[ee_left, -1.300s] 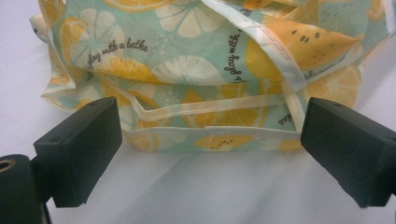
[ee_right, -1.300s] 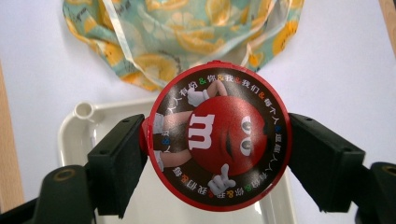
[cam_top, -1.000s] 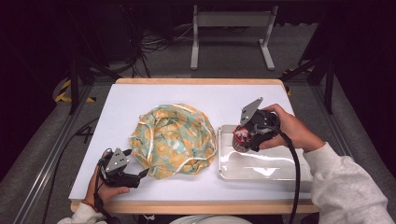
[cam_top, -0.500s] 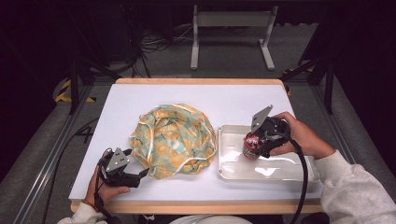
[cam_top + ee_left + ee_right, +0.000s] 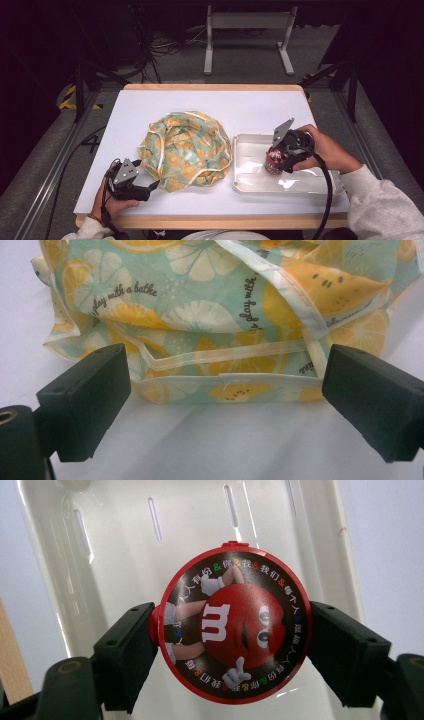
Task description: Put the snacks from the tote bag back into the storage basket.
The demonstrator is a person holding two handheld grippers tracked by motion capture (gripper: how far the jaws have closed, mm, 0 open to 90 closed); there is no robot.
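White table (image 5: 165, 102): right gripper (image 5: 280, 156) clamps a red candy tin (image 5: 232, 622); left gripper (image 5: 150, 187) gapes beside patterned cloth (image 5: 185, 147).

We cannot see the body of the candy tub (image 5: 232, 622) in the right gripper view; its round lid hides it, and hides the tray (image 5: 125, 535) floor beneath. In the left gripper view the picture's edges cut off the fabric bag (image 5: 210, 315). From above, its folds conceal whatever it may hold.
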